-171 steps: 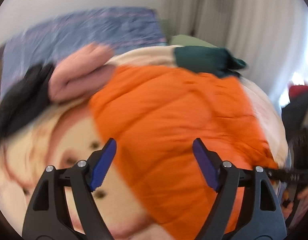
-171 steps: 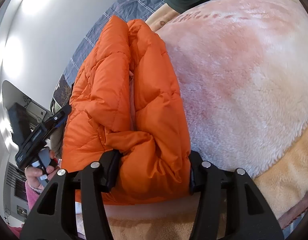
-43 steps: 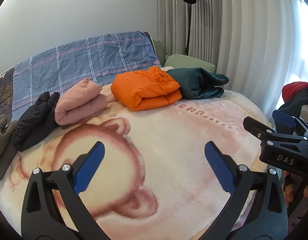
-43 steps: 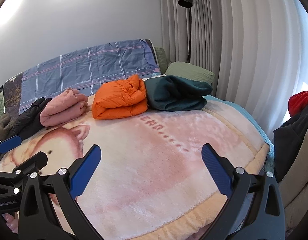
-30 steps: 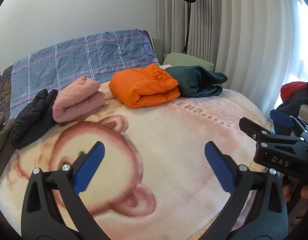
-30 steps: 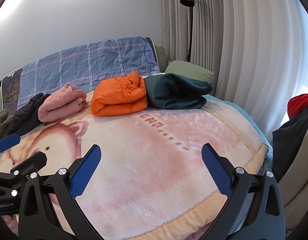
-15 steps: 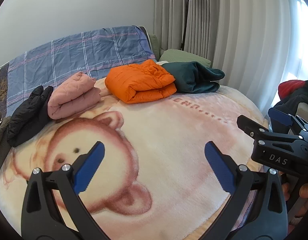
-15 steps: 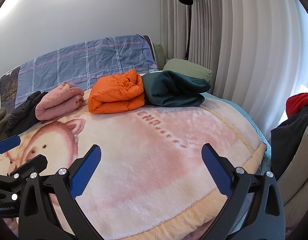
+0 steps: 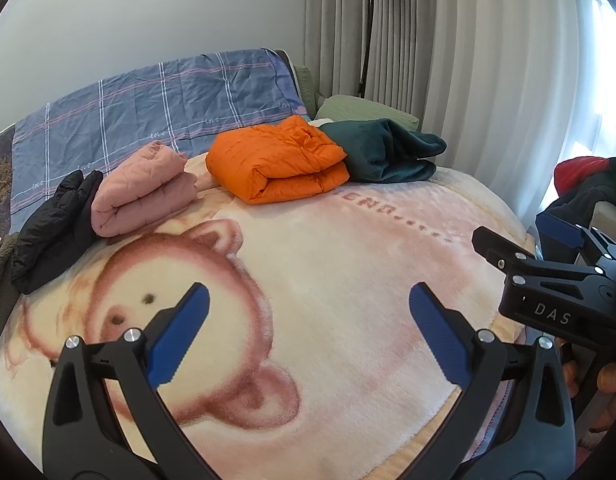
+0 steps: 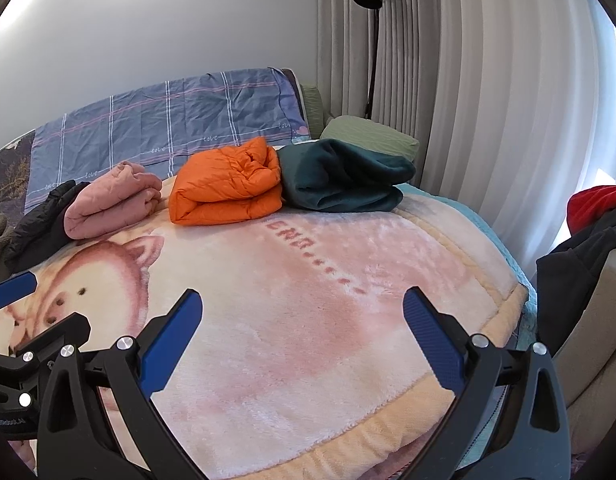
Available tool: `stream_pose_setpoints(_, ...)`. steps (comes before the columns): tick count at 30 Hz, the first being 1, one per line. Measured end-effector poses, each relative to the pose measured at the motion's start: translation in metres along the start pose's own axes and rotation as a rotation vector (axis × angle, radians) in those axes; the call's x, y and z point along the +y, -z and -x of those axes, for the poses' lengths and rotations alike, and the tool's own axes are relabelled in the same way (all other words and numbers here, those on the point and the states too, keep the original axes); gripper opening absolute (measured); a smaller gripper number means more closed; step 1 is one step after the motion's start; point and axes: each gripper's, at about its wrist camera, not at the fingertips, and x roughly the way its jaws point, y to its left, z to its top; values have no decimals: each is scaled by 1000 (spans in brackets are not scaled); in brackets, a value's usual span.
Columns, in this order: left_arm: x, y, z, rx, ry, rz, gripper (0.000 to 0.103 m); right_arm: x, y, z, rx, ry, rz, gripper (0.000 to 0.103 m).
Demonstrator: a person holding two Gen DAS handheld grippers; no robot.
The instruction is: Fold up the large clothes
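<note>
On blanket (image 9: 347,272), folded orange jacket (image 9: 276,160), both grippers (image 9: 306,336) (image 10: 302,332) spread wide, empty, black glove (image 9: 52,224) clearer from left wrist, red cloth (image 10: 595,204) clearer from right.

Readable stuff: the right gripper (image 9: 547,240) has "DAS" in pale letters on its black body. The blue plaid sheet (image 9: 168,96) has tiny "love" words repeated along its lines. The fleece blanket (image 9: 347,280) has reddish lettering ending in dots, too distorted to read properly.
</note>
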Motion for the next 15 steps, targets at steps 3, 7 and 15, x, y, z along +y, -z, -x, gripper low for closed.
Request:
stream_pose_setpoints(3, 0, 0, 0, 1, 1, 0, 101, 0, 0, 0, 2, 0, 0, 101)
stream_pose_setpoints(7, 0, 2, -1, 2, 5, -2, 101, -1, 1, -1, 6, 3, 1, 101)
stream_pose_setpoints(15, -2, 4, -3, 12, 7, -9, 101, -3, 1, -3, 13, 3, -1, 101)
